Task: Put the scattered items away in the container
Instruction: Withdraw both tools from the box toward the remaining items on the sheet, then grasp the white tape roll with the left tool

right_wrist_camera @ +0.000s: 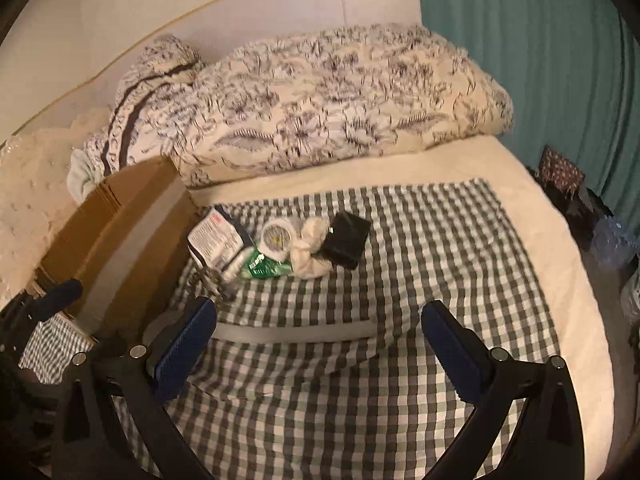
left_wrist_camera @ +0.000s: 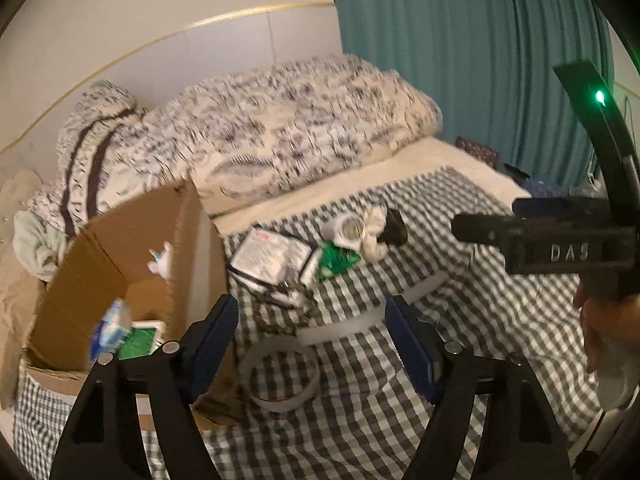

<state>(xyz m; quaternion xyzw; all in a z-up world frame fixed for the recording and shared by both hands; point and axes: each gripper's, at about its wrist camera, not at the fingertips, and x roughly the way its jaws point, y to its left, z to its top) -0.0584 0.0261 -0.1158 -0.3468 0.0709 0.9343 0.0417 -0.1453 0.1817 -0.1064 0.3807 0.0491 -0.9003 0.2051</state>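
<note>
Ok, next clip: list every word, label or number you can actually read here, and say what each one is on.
"DAS": raised letters on the right gripper, seen from the left wrist view.
White printed packet: text with a red mark, too blurred to read.
Round white lid: yellowish label, unreadable.
Green packet: print blurred, unreadable.

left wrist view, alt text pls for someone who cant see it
The open left gripper hovers over a roll of tape on a checked cloth, nothing between its pads. An open cardboard box with a few items inside sits on the left; more clutter lies behind, and the right gripper shows at right.
</note>
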